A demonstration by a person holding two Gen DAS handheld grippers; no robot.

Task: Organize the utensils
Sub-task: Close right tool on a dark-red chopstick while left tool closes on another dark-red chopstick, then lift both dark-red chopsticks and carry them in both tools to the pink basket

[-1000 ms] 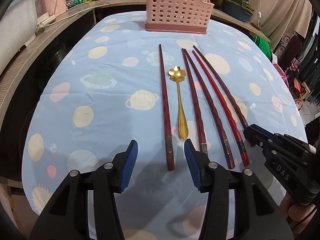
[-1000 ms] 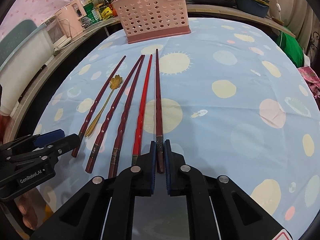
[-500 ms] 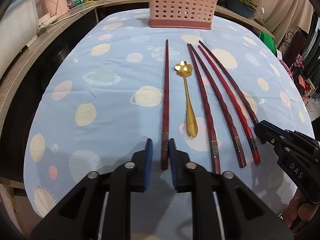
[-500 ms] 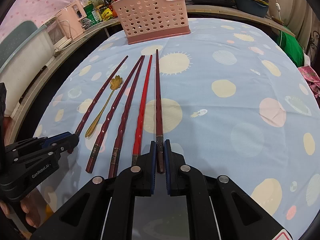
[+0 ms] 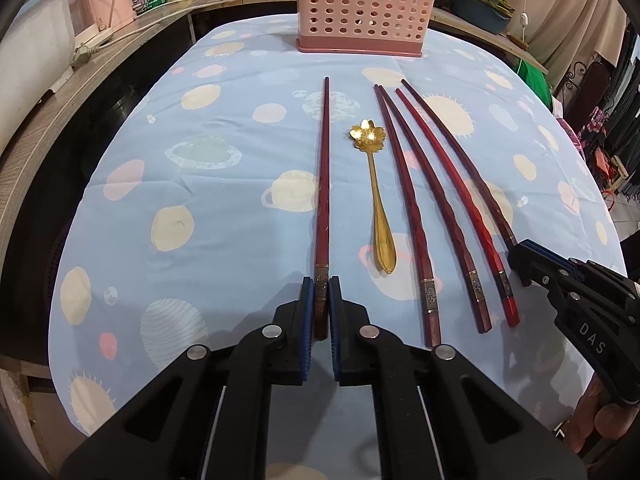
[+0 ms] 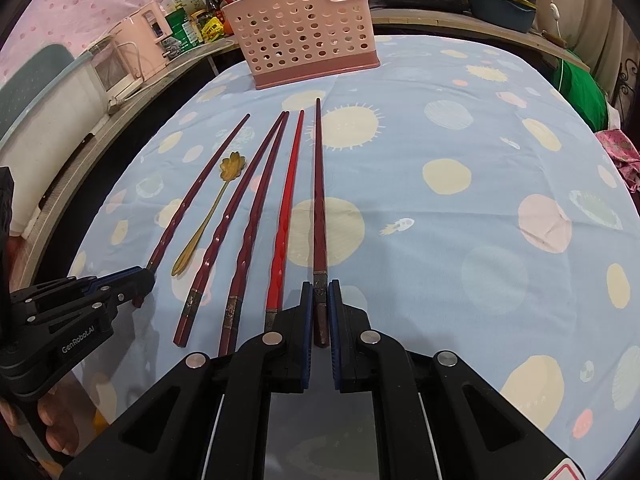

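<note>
Left tool point(image 5: 319, 294) now clamped on leftmost chopstick point(image 5: 323, 184), tip toward basket point(image 5: 362, 8).

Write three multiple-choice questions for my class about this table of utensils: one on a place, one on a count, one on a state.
1. Where does the gold spoon lie?
A. between the leftmost chopstick and the next one
B. right of every chopstick
C. crossed over two chopsticks

2. How many chopsticks are on the cloth?
A. three
B. five
C. seven

3. The right gripper is:
A. wide open
B. shut on the spoon
C. shut on the rightmost chopstick

Key: 1 A, sticks flank it on both sides; 2 B, one lies left of the spoon and four right; 3 C, its pads press that stick's near end.
</note>
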